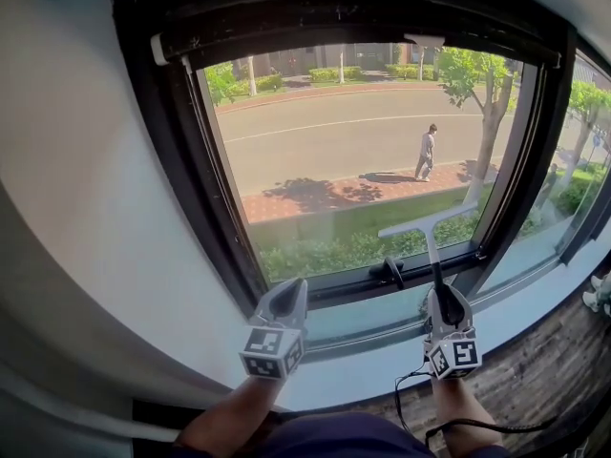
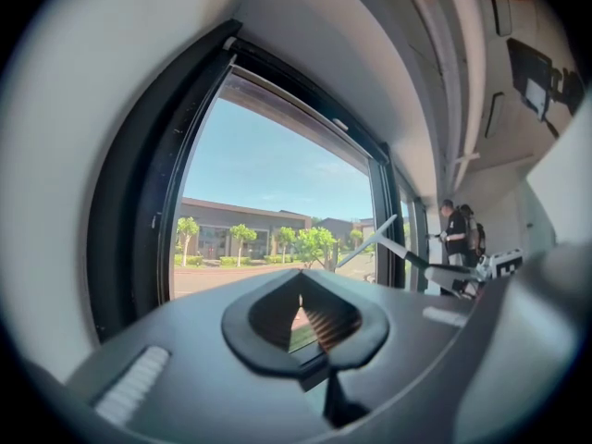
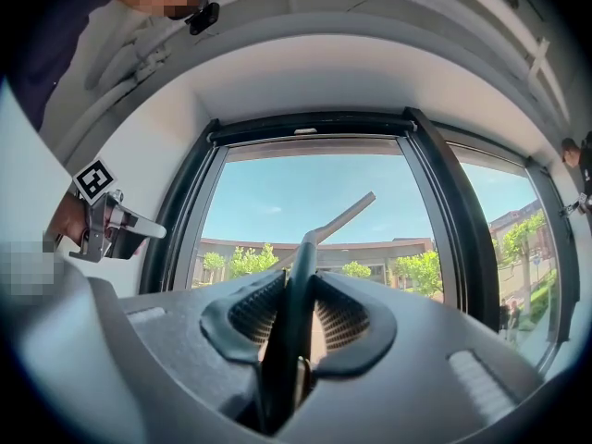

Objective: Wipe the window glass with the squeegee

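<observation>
The right gripper [image 1: 444, 301] is clamping the dark handle of the squeegee [image 1: 427, 222]. In the right gripper view the handle is running straight up between both pads, so the blade is being carried well ahead of the gripper [image 3: 301, 317]. In the head view the pale blade is lying tilted against the lower right of the window glass [image 1: 325, 151], just above the bottom of the black frame [image 1: 172, 160] and close to its right upright. It looks placed low in that corner with little space below or to the right. The open room for a stroke is up and to the left, across most of the pane. The latch handle [image 1: 389, 273] is sitting just left of the squeegee's shaft and could snag a low sideways pass. The left gripper [image 1: 286, 299] is hovering at lower centre with its jaws together and nothing between them, clear of the glass.
</observation>
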`<action>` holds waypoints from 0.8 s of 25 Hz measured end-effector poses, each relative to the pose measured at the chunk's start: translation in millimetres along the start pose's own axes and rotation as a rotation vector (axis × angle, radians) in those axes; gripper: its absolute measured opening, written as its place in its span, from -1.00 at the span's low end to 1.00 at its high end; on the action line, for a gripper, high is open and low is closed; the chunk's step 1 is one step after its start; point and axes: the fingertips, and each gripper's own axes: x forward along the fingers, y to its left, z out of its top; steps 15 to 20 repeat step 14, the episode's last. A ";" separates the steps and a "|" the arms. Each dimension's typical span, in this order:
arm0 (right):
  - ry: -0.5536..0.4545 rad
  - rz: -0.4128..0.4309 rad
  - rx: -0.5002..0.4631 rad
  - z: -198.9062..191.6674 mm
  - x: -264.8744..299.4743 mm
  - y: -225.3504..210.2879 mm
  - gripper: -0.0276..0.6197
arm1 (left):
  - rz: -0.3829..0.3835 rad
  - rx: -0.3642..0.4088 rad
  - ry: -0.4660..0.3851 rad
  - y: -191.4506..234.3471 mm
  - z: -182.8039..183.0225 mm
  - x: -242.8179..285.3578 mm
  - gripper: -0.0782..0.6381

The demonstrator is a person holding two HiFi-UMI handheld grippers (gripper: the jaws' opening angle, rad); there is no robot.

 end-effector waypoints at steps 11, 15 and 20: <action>0.013 0.005 0.028 -16.5 8.1 -6.1 -0.59 | 0.007 -0.005 0.006 0.1 -5.2 13.2 -0.77; 0.022 0.001 0.037 -17.8 6.9 -8.7 -0.59 | 0.007 -0.004 0.009 -2.3 -4.3 13.2 -0.77; 0.022 0.001 0.037 -17.8 6.9 -8.7 -0.59 | 0.007 -0.004 0.009 -2.3 -4.3 13.2 -0.77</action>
